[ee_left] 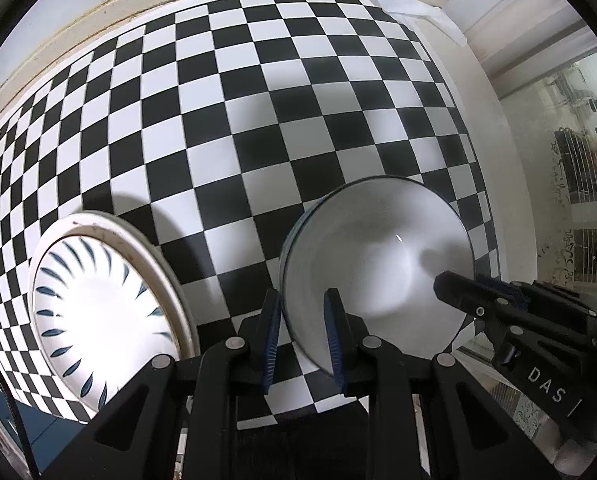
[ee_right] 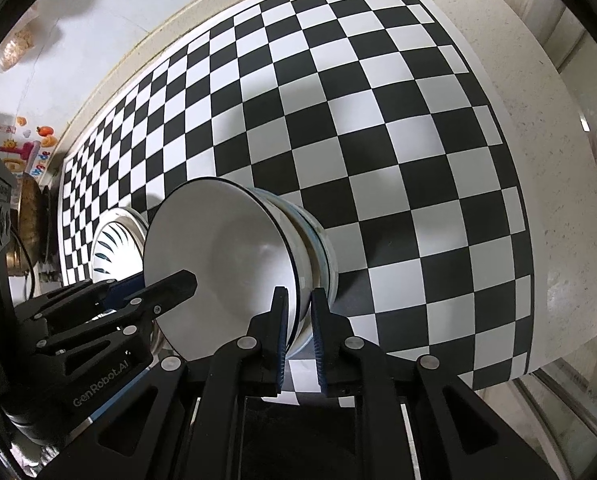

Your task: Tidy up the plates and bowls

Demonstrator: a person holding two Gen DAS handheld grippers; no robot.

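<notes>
While both tongs pinch opposite rims of a white bowl [ee_left: 378,256], the sorting looks only partly done. Left tongs [ee_left: 304,336] and right tongs [ee_right: 298,340] are each closed narrowly on the rim, the bowl sitting atop other stacked bowls [ee_right: 318,252] on the chequered bench [ee_left: 258,128]. A blue-patterned plate [ee_left: 98,304] lies apart to the left, seemingly still unsorted.
</notes>
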